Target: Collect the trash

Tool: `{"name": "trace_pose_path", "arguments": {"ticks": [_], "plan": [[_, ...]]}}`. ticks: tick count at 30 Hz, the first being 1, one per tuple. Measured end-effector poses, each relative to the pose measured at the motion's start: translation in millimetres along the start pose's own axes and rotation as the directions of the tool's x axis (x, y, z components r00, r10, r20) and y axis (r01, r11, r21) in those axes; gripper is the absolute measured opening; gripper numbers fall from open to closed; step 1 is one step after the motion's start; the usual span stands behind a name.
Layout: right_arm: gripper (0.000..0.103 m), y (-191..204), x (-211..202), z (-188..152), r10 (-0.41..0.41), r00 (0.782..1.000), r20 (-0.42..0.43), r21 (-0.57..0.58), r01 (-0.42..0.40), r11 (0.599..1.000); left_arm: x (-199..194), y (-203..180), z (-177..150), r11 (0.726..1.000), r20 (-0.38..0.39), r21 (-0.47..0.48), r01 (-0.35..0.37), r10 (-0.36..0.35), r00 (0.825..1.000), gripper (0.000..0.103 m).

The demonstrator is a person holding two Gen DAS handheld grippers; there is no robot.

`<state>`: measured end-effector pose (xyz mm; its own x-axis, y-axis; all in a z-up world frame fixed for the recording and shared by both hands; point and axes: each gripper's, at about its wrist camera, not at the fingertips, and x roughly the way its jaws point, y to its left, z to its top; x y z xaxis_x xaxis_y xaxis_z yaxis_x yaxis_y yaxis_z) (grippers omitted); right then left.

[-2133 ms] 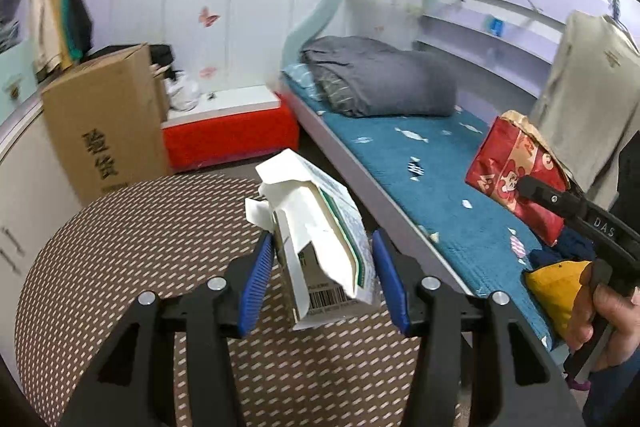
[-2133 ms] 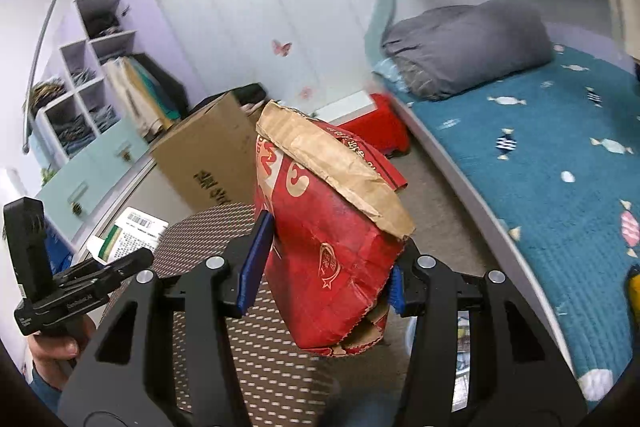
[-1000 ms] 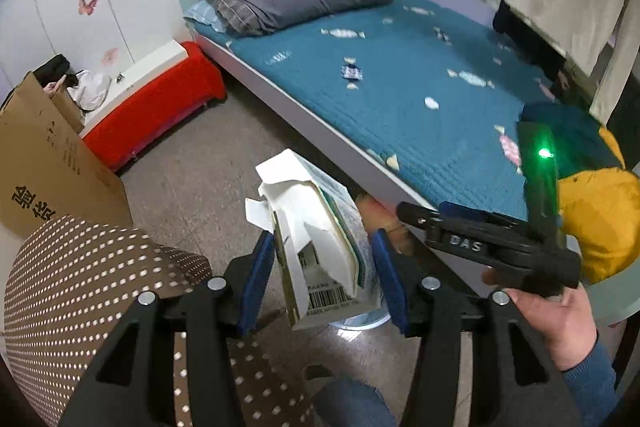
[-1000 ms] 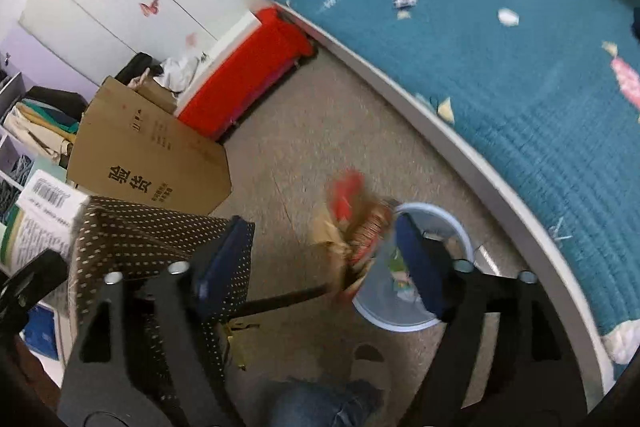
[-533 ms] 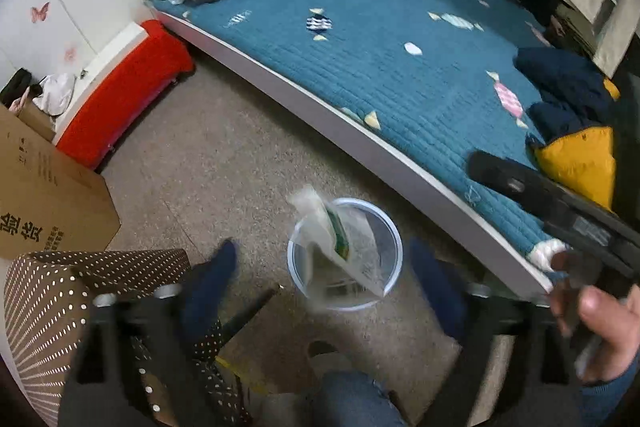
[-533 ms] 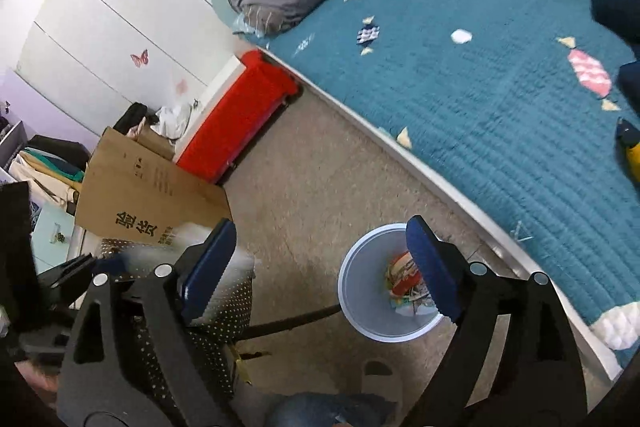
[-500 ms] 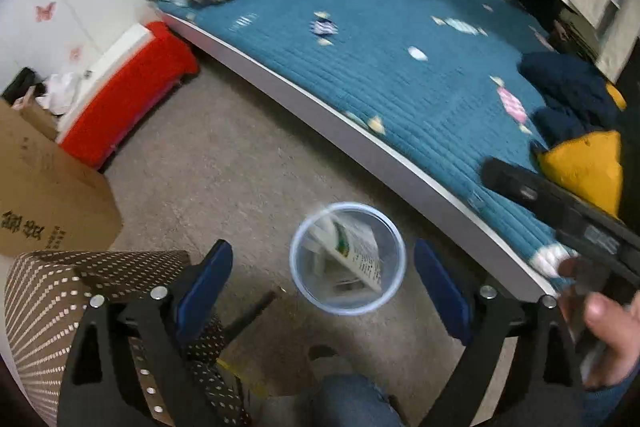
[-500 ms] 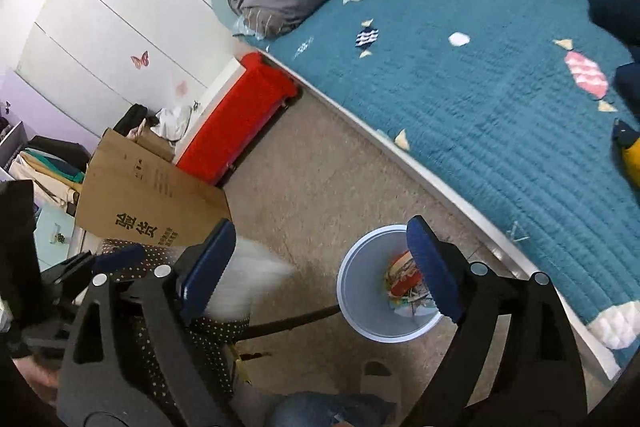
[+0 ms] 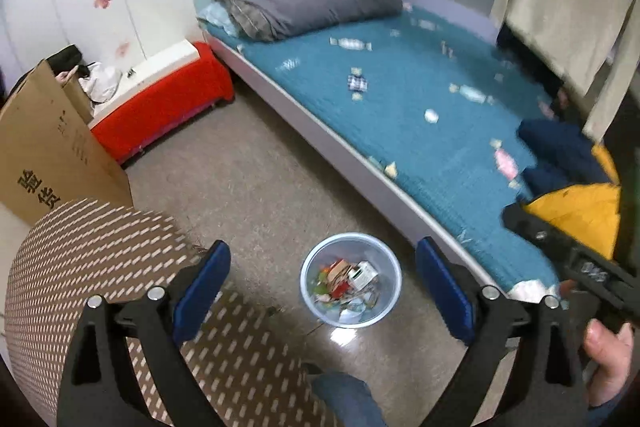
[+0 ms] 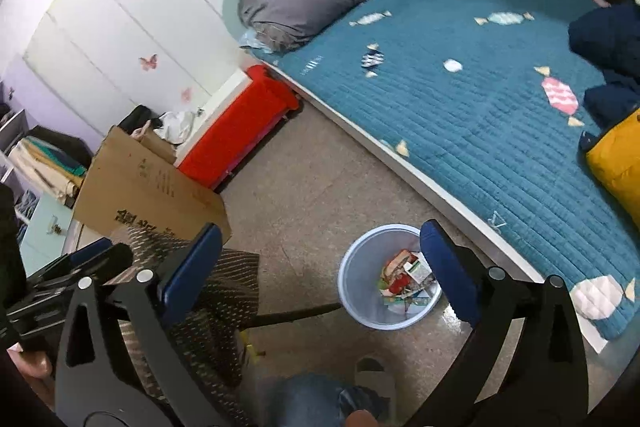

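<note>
A pale blue round trash bin (image 9: 308, 281) stands on the floor beside the bed and shows in the right wrist view too (image 10: 352, 287). Inside lie the white and green carton (image 9: 362, 274), the red snack bag (image 10: 396, 277) and other scraps. My left gripper (image 9: 322, 291) is open and empty, held high above the bin. My right gripper (image 10: 316, 267) is open and empty, also above the bin. The right gripper's black body (image 9: 576, 263) shows at the right edge of the left wrist view, in a hand.
A brown dotted round table (image 9: 80, 267) is at lower left. A cardboard box (image 9: 44, 155) and a red bench (image 9: 160, 111) stand by the wall. The bed with a teal quilt (image 9: 420, 107) runs along the right. My leg and slipper (image 10: 372, 375) are below.
Both grippers opened over the bin: the red bag fell in first, then the carton. Both views have since tilted up a little, with the jaws wide apart.
</note>
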<state>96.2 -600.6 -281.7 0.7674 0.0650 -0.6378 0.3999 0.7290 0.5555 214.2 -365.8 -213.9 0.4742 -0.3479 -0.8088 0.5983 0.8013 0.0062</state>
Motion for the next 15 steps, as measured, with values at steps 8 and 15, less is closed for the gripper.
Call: {"name": "trace_pose_path", "arguments": {"ticks": [8, 15], "plan": [[0.097, 85.7, -44.8, -20.3, 0.063, 0.998, 0.022, -0.135, -0.06, 0.989, -100.9, 30.0, -39.0, 0.993, 0.186, -0.075, -0.096, 0.108, 0.977, 0.095], [0.097, 160.7, -84.3, -41.2, 0.1, 0.994, 0.045, -0.258, -0.085, 0.962, -167.5, 57.3, -72.5, 0.974, 0.268, -0.102, -0.204, 0.224, 0.937, 0.096]]}}
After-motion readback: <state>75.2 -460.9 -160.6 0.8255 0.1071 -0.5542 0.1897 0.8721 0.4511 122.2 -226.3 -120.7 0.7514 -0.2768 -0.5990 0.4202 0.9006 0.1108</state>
